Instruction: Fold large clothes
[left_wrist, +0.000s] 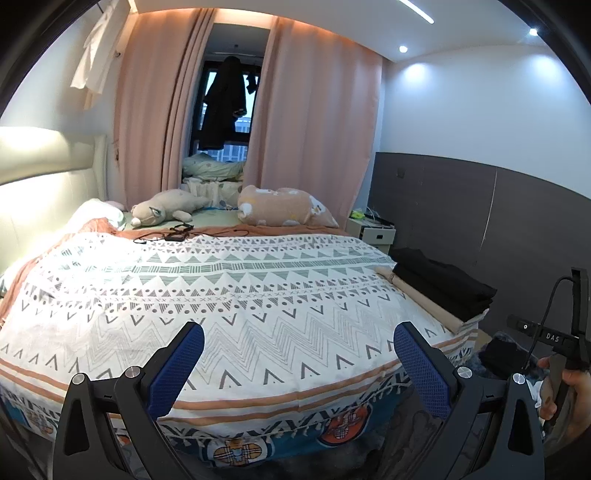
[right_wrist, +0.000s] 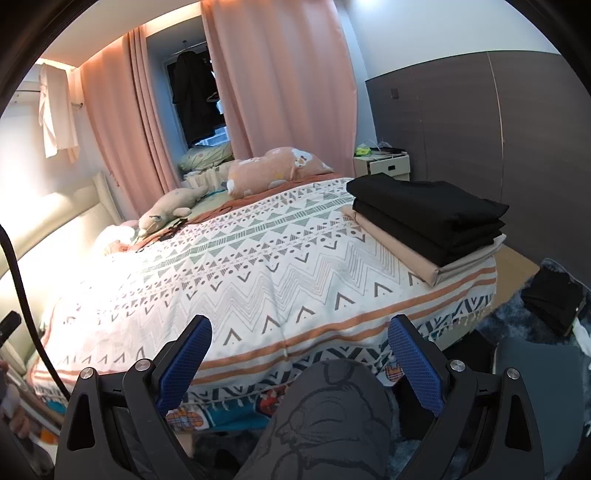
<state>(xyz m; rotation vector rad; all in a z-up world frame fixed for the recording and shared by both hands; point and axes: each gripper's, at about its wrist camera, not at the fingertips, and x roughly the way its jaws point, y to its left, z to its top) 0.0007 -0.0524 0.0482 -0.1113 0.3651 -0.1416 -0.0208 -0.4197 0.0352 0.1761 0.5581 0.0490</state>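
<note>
A stack of folded black clothes (right_wrist: 424, 214) rests on a folded beige cloth (right_wrist: 402, 254) at the bed's near right corner. The same black stack (left_wrist: 443, 280) appears at the right of the left wrist view. A dark unfolded garment (right_wrist: 554, 302) lies on the floor to the right of the bed. My left gripper (left_wrist: 299, 354) hangs open over the bed's front edge, holding nothing. My right gripper (right_wrist: 299, 332) is open too, above a knee in grey printed trousers (right_wrist: 332, 417), and empty.
The bed wears a white patterned cover (left_wrist: 240, 295). A plush toy (left_wrist: 162, 212), a peach pillow (left_wrist: 284, 206) and a black cable (left_wrist: 177, 232) lie at its far side. A white nightstand (right_wrist: 384, 164) stands by the grey wall panel. A hand (left_wrist: 569, 384) shows at the right edge.
</note>
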